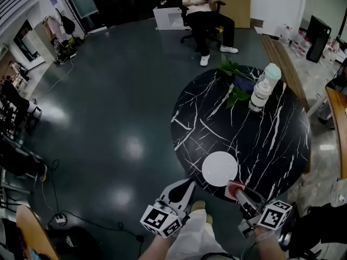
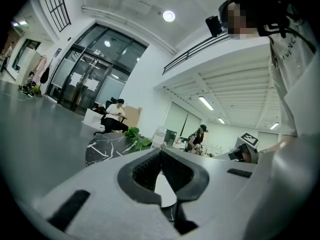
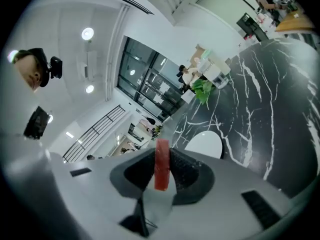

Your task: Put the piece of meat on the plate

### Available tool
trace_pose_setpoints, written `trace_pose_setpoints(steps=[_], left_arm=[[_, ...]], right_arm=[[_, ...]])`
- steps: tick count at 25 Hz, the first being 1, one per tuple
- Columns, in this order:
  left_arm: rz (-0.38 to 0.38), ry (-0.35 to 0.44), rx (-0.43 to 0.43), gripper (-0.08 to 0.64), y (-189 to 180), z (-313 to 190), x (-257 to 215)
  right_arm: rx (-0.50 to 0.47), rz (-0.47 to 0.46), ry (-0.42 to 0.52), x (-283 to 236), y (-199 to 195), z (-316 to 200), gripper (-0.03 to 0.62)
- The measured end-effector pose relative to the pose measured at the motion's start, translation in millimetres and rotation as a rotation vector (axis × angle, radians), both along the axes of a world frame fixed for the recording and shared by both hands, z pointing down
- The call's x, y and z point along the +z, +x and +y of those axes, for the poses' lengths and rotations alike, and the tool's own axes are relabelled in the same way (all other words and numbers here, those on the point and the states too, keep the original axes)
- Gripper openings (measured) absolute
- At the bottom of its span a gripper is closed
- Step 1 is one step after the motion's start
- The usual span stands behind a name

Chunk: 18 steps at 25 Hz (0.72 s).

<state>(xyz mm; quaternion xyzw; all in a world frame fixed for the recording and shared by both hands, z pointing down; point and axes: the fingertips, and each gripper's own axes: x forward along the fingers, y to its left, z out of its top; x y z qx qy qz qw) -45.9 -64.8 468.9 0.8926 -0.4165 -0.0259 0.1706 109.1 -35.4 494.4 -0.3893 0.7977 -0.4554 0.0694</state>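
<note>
A white round plate lies near the front edge of the black marble table. My right gripper hovers at that edge, just right of the plate, shut on a red piece of meat. In the right gripper view the meat stands upright as a thin red slab between the pads, with the plate just ahead of it. My left gripper hangs off the table, left of the plate, its jaws together with nothing in them.
At the table's far side stand a clear bottle, a pale green cup and leafy greens. A person sits on a chair beyond. A wooden bench runs along the right. My legs are below the table edge.
</note>
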Motion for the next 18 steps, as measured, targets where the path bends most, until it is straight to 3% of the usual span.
trace_pose_setpoints(steps=[3, 9, 18], left_arm=[[-0.006, -0.015, -0.028, 0.008, -6.0, -7.5, 17.4], [0.05, -0.092, -0.089, 0.008, -10.8, -22.4, 61.7], [0.073, -0.058, -0.129, 0.008, -14.1, -65.7, 73.0]], right_arm=[[-0.026, 0.029, -0.038, 22.4, -9.7, -24.5, 0.086], [-0.076, 0.06, -0.072, 40.8, -32.5, -61.4, 0.086], [-0.134, 0.14, -0.213, 91.8, -53.4, -81.7, 0.086]])
